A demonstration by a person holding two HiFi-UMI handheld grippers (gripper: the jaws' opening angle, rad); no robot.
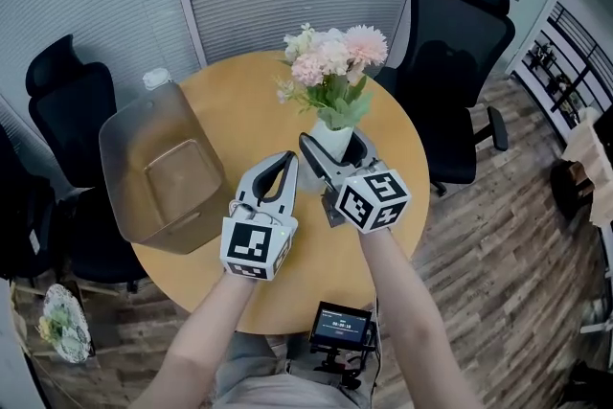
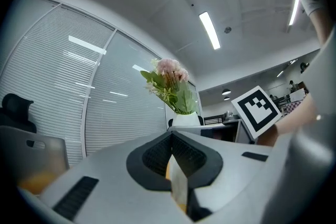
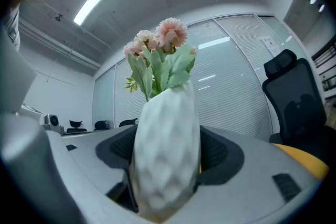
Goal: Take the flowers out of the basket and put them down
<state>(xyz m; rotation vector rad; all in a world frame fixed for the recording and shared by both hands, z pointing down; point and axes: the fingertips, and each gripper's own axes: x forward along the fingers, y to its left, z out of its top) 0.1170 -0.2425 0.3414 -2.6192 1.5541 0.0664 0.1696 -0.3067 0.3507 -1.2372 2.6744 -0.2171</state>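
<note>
Flowers [image 1: 330,57], pink and cream with green leaves, stand in a white faceted vase [image 1: 330,141] that the right hand-held gripper [image 1: 332,150] grasps around its body, one pad on each side, over the middle of the round wooden bench [image 1: 239,101]. The see-through basket [image 1: 134,148] sits well apart on the bench's left edge and looks empty, so the lifting-out seems done; what appears to be left is to rest the vase on the bench and let it go. The left hand-held gripper [image 1: 285,163] is just beside the vase, its jaws clenched together with nothing between them. The foot of the vase is hidden behind both grippers in the head view and cut off at the bottom of the right gripper view, so I cannot tell whether it touches the bench or hangs just above it.
</note>
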